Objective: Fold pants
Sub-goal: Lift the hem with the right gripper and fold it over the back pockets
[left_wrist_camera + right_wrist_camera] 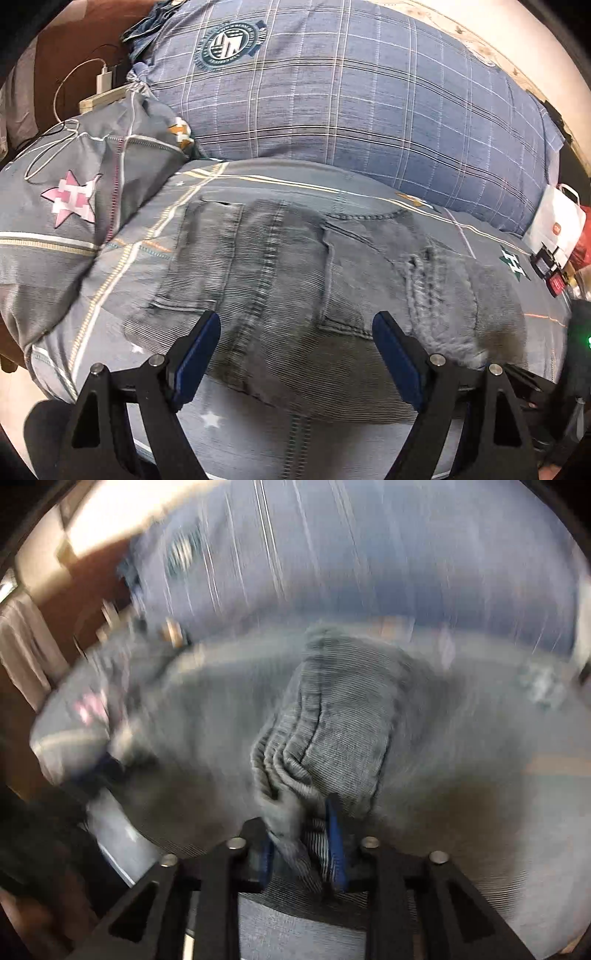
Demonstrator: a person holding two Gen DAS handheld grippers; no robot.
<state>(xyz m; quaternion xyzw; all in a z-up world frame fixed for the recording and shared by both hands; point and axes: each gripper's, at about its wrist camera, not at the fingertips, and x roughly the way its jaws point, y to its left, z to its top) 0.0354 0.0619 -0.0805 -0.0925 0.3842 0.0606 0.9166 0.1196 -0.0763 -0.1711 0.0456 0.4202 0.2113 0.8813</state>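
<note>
Item: pants [295, 295], grey-blue denim, lying on the bed [110, 295] over a grey patterned cover, in front of a blue plaid pillow [351, 110]. Already doubled at least once, by the look of the stacked layers; a seam and pocket edges face up.

Left hand-held gripper [295, 354]: jaws spread wide, hovering just above the near edge of the pants, holding nothing.

Right hand-held gripper [301, 845]: jaws pressed together on a bunched fold of the pants [332, 720], with several layers of cloth ridged up between the blue pads [334, 834]. The right view is badly blurred; finer detail cannot be read.

Handling, as judged: denim is soft but thick, moderately heavy, not slippery, not fragile. It drapes and sags when lifted by one point, and stacked layers tend to slide apart. Best hold is at a hem, waistband or folded edge, pinching all layers together, with the second gripper taking the matching corner so the cloth travels flat.

Also present: star-print pillow [74, 199], white cable [48, 147] and charger [104, 82] at left, white bag [557, 225] at right.
</note>
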